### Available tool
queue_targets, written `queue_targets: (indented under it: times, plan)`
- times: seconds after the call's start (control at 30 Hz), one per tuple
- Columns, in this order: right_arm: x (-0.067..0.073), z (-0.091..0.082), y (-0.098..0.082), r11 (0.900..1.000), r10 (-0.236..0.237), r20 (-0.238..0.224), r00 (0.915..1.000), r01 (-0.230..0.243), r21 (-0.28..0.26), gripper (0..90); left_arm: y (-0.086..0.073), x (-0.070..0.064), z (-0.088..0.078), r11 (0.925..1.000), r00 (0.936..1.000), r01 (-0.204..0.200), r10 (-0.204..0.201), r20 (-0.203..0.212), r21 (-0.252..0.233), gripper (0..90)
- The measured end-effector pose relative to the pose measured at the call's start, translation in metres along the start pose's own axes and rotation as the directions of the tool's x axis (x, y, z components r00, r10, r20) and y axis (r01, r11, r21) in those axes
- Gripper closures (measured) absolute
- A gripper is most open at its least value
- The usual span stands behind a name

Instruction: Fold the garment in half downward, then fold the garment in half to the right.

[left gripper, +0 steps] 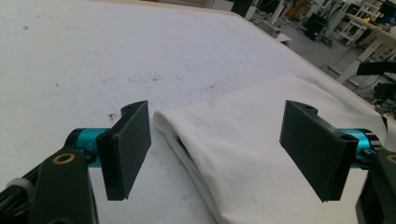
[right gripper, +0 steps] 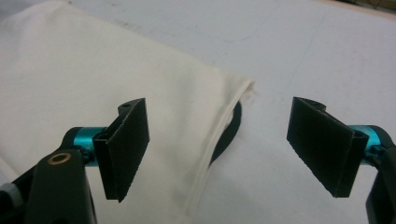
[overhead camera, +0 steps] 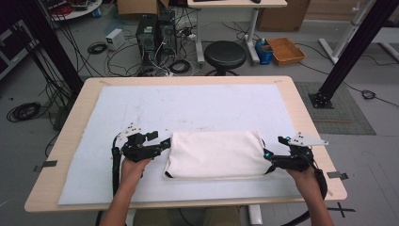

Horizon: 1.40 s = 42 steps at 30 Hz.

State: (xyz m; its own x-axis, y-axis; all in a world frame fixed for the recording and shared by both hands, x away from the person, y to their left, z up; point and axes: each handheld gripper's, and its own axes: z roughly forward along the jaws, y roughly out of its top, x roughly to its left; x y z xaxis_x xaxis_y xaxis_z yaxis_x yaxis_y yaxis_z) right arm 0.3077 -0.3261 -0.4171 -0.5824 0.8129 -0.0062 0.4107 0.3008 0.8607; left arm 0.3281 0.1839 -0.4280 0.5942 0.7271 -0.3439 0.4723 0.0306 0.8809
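You had the folded white cloth (overhead camera: pixel 214 154) lying flat on the white mat (overhead camera: pixel 141 108) that covered the worktop (overhead camera: pixel 301 108), toward the near edge & roughly centred btwn your two hands. Its long axis ran left-right across the worktop, parallel to the near edge; the short sides faced your grippers, one each. It read as a neat rectangle w/ rounded corners, several layers thick, a bit of dark trim peeking out at the near-left & near-right corners. Your left gripper (overhead camera: pixel 165 142) sat just beside the cloth's left end, pointing inward at it; in the left gripper view its fingers (left gripper: pixel 127 149) were spread wide, nothing pinched, the layered edge of the cloth (left gripper: pixel 243 154) lying below & btwn them, not pressed. Your right gripper (overhead camera: pixel 269 160) sat just beside the right end, also pointing inward; in the right gripper view its fingers (right gripper: pixel 126 147) stood spread too, one over the cloth (right gripper: pixel 93 84), the other over bare mat, w/ the hemmed edge & corner running btwn them, untouched as far as the view told. A dark patch showed under that corner. Beyond the far edge of the worktop a black stool (overhead camera: pixel 225 54) stood on the floor.
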Motion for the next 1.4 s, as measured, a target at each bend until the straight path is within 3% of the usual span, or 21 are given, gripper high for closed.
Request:
queue_targets:
  times: [0.07,0.2,0.33,0.5,0.9,1.1,1.23,1.4]
  plan:
    - [-0.003,-0.005,0.001,1.000,0.017,0.017,0.9997,-0.016,-0.021,20.8,-0.001,0.001,-0.005,0.9999,0.9999,-0.011,0.011,0.000,0.001,24.8]
    - [-0.008,-0.014,-0.001,0.998,0.025,-0.001,0.9997,-0.025,-0.054,20.4,-0.003,0.004,-0.013,0.9998,0.9999,-0.013,0.013,0.010,-0.013,24.8]
    - [-0.012,-0.018,-0.006,0.998,0.030,-0.007,0.9995,-0.030,-0.050,19.8,-0.005,0.005,-0.019,0.9997,0.9994,-0.014,0.015,0.030,-0.020,24.8]
    - [-0.015,-0.019,-0.010,0.998,0.042,0.001,0.9991,-0.042,-0.042,19.8,-0.008,0.003,-0.022,0.9995,0.9995,-0.022,0.023,0.021,-0.020,24.8]
    - [-0.014,-0.023,-0.013,0.998,0.044,-0.001,0.9990,-0.044,-0.044,19.8,-0.008,-0.013,-0.018,0.9978,0.9983,-0.057,0.057,-0.004,0.033,24.8]
    - [-0.012,-0.022,-0.016,0.998,0.043,-0.012,0.9990,-0.043,-0.042,19.8,-0.013,-0.021,-0.016,0.9974,0.9989,-0.047,0.046,0.008,0.054,24.8]
    - [-0.012,-0.023,-0.017,0.998,0.045,-0.010,0.9990,-0.045,-0.042,19.8,-0.018,-0.027,-0.010,0.9946,0.9984,-0.053,0.051,0.024,0.090,24.8]
    - [-0.011,-0.020,-0.018,0.998,0.047,-0.011,0.9988,-0.047,-0.037,19.8,-0.025,-0.037,-0.003,0.9873,0.9975,-0.070,0.070,0.004,0.143,24.8]
